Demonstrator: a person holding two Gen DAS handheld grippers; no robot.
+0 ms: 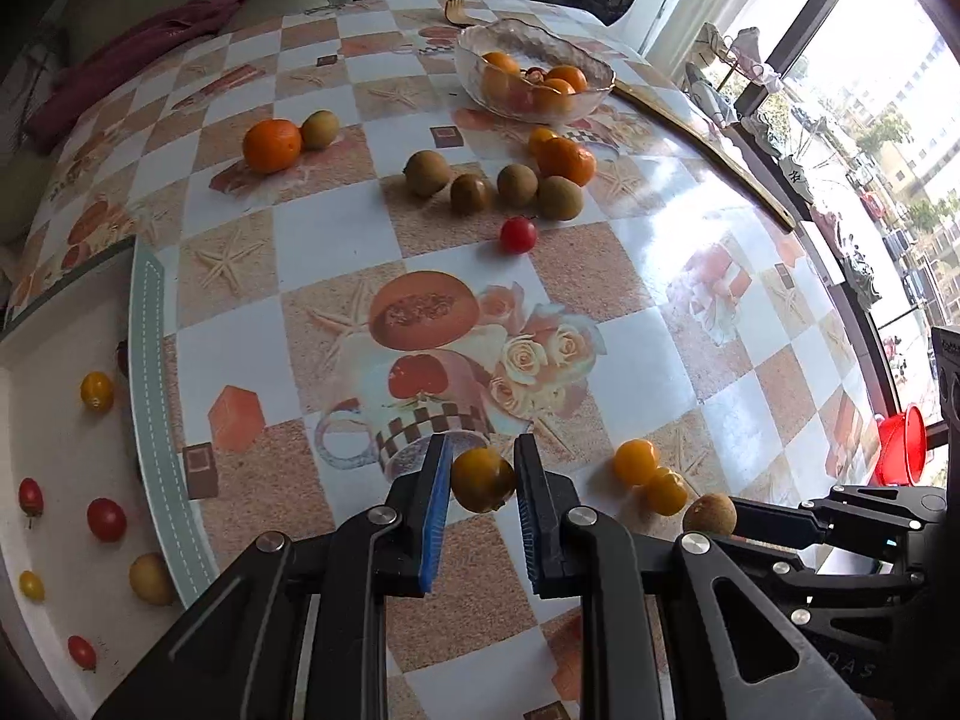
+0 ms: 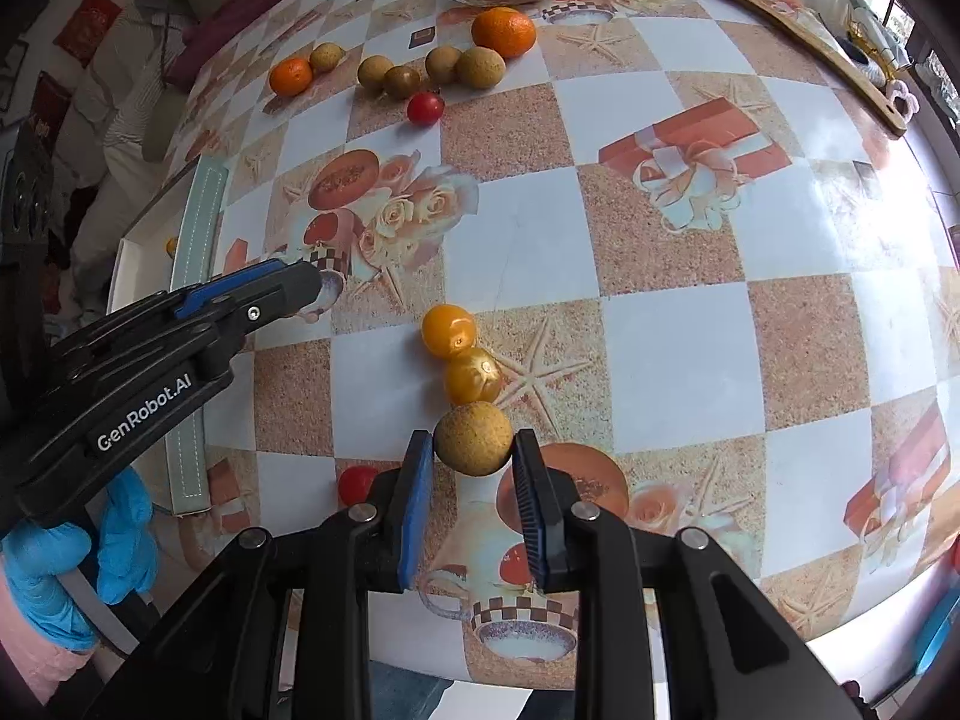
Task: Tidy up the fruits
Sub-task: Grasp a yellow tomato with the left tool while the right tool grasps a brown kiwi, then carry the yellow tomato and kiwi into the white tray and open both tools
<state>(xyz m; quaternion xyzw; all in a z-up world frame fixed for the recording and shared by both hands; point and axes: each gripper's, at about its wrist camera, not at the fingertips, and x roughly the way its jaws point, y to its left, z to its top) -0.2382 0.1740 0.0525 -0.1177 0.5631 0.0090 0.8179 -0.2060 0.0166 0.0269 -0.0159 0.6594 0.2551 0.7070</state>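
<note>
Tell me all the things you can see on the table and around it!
glass bowl: one, clear, far side of the table, holding oranges.
oranges on the table: two loose, orange, near the bowl.
longans: five brown ones in the far group, one tan between the right fingers.
red cherry tomato: one, mid-table.
yellow cherry tomatoes: two touching on the near table, one between the left fingers.
tray: one, white with green rim, left of table, holding small red and yellow fruits.
tablecloth: checked, white and tan.
left gripper: black, blue pads.
right gripper: black, blue pads.
</note>
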